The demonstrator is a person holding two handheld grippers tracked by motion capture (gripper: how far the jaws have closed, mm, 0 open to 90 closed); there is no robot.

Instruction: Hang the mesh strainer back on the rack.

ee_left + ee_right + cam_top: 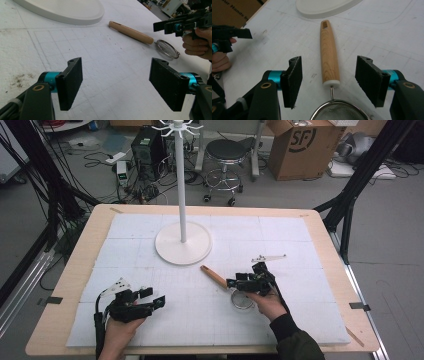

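Two tools: left tool [150, 298] wide, right tool [329, 82] open astride one strainer [329, 60]; one stand [183, 242].

The strainer [337, 110] has a smooth wooden handle and metal mesh; the table covering [300, 320] is rough white foam.

white stand [183, 240] mid table | stool [226, 151] + box [300, 147] behind

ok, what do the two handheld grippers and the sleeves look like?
Both the left gripper and the right gripper are black, each with two flat rectangular jaws faced with ribbed black pads, teal collars behind them and brass-coloured rivets on the links. A black cable trails from the left one. The right arm wears a dark sleeve.
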